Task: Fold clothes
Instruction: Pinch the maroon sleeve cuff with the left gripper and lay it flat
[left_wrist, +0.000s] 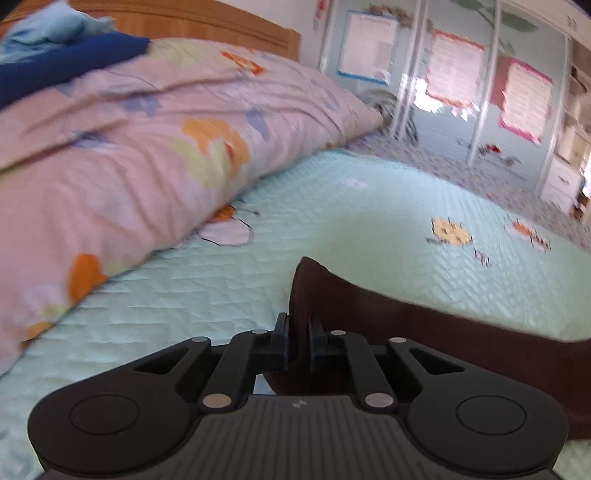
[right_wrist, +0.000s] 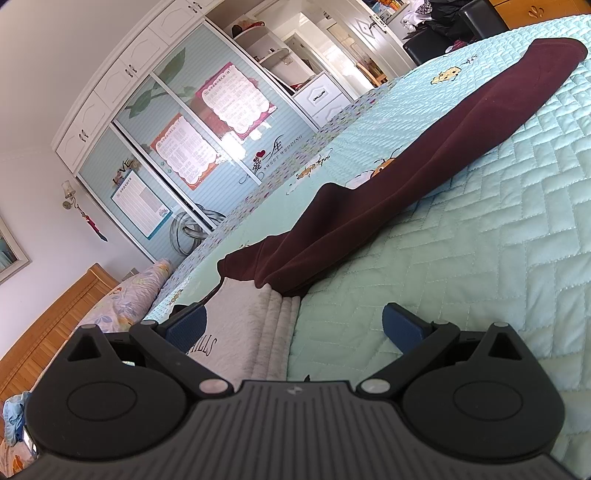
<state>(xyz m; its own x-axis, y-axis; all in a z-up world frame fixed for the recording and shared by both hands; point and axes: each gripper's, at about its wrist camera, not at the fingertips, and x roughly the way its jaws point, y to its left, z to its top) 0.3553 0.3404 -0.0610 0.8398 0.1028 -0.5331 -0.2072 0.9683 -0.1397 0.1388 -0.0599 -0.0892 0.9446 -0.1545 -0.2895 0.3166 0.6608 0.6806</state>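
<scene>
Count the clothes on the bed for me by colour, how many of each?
Dark maroon garment, pinched by the left gripper: 1
Light grey garment with lettering, between the open right gripper's fingers: 1
Dark blue cloth by the headboard: 1
Light blue cloth beside it: 1
Total: 4
</scene>
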